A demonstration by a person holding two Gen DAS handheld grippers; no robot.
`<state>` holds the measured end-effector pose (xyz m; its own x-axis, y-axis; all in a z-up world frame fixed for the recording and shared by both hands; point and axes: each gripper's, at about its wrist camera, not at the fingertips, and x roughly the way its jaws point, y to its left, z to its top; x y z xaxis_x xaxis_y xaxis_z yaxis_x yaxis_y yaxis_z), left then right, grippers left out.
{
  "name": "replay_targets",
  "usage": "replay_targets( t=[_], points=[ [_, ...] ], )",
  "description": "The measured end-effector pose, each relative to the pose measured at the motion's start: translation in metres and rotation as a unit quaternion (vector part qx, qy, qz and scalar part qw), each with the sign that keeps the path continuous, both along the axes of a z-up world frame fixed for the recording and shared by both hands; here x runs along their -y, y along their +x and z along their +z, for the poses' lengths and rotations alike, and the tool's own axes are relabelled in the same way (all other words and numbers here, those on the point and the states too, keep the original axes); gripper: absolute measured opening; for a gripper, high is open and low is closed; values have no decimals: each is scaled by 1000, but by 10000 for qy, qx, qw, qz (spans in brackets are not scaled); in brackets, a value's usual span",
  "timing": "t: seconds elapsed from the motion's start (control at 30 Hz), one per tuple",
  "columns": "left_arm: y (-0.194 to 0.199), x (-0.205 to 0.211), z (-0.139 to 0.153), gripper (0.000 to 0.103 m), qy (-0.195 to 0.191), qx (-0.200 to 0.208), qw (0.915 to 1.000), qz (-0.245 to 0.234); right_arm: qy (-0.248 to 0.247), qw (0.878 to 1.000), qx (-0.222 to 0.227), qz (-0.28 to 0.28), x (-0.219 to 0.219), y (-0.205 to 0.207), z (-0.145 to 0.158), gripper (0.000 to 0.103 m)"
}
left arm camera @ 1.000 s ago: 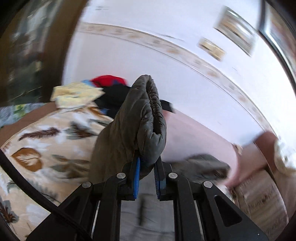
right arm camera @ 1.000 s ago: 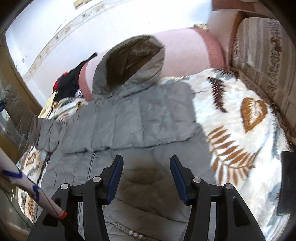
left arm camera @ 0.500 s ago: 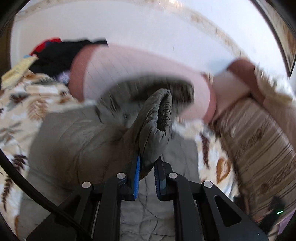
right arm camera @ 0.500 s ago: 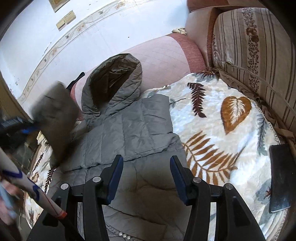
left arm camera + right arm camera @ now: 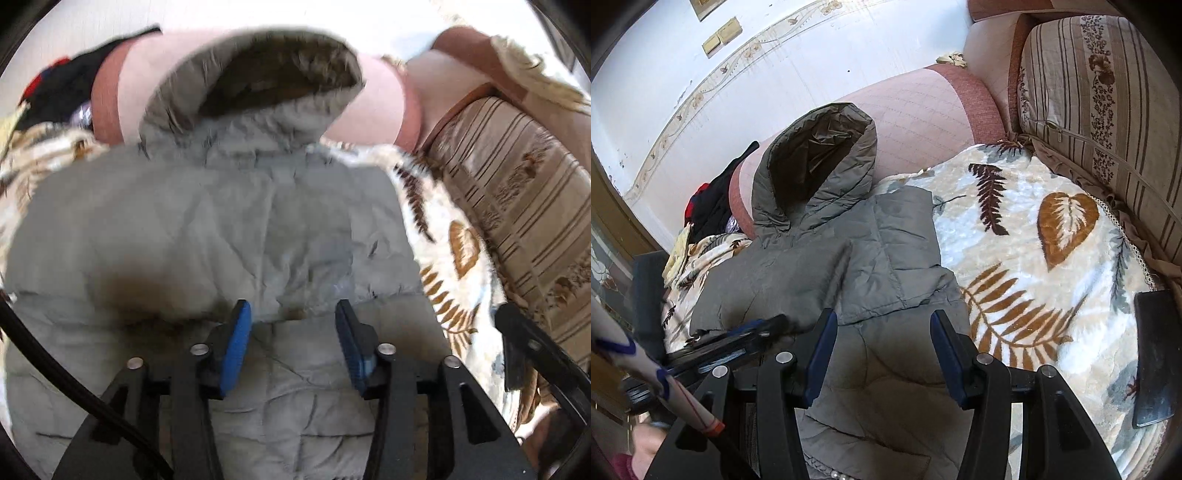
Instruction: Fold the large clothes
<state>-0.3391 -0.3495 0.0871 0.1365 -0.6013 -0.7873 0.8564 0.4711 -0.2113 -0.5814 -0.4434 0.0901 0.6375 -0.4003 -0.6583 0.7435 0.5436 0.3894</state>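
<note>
A grey quilted hooded jacket (image 5: 879, 254) lies on a leaf-patterned blanket (image 5: 1052, 236), its hood (image 5: 820, 155) propped against a pink bolster. Both sleeves lie folded across its body. It fills the left wrist view (image 5: 229, 236), hood (image 5: 258, 70) at the top. My left gripper (image 5: 291, 336) is open and empty just above the folded sleeve, and shows at the lower left of the right wrist view (image 5: 738, 339). My right gripper (image 5: 882, 354) is open and empty above the jacket's lower body.
A pink bolster (image 5: 923, 107) and a striped cushion (image 5: 1108, 92) border the blanket at the back and right. A dark phone (image 5: 1156, 354) lies on the blanket at the right. A heap of dark and red clothes (image 5: 709, 203) sits at the far left.
My left gripper carried the sleeve rightwards across the jacket, laid it on the body and opened. The right gripper stayed open over the lower jacket.
</note>
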Motion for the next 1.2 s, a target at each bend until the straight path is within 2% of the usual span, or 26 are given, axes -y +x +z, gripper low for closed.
replay_targets(
  t=[0.13, 0.27, 0.4, 0.5, 0.57, 0.67, 0.73, 0.8, 0.9, 0.97, 1.07, 1.2],
  points=[
    [47, -29, 17, 53, -47, 496, 9964, 686, -177, 9998, 2, 70, -4, 9, 1, 57],
    [128, -66, 6, 53, 294, 666, 9822, 1730, -367, 9989, 76, 267, -4, 32, 2, 57],
    [174, -92, -12, 53, 574, 777, 9695, 2253, -459, 9973, 30, 574, 0, 70, -4, 57],
    [191, -101, -29, 53, 599, 559, 9692, 2322, -670, 9941, -165, 833, -1, 103, -9, 57],
    [193, -102, -44, 53, 735, 581, 9691, 2282, -859, 9907, -363, 991, -2, 124, -16, 57],
    [191, -96, -63, 54, 825, 669, 9684, 2256, -748, 9886, -746, 1074, 6, 145, -39, 55],
    [195, -94, -72, 55, 848, 651, 9677, 2284, -323, 9847, -1294, 1121, 19, 160, -72, 55],
    [197, -92, -75, 55, 896, 643, 9666, 2312, 18, 9873, -1169, 1071, 29, 158, -85, 55],
    [185, -93, -62, 52, 964, 891, 9629, 2356, -61, 9870, -1206, 1057, 27, 156, -76, 55],
    [162, -101, -45, 52, 753, 949, 9671, 2238, -111, 9884, -1092, 1049, 19, 149, -63, 55],
    [123, -116, -31, 53, 447, 805, 9763, 1957, -263, 9895, -895, 1104, 3, 136, -39, 55],
    [64, -137, -31, 53, 535, 910, 9799, 1692, -234, 9886, -726, 1294, -23, 122, -22, 55]
  ],
)
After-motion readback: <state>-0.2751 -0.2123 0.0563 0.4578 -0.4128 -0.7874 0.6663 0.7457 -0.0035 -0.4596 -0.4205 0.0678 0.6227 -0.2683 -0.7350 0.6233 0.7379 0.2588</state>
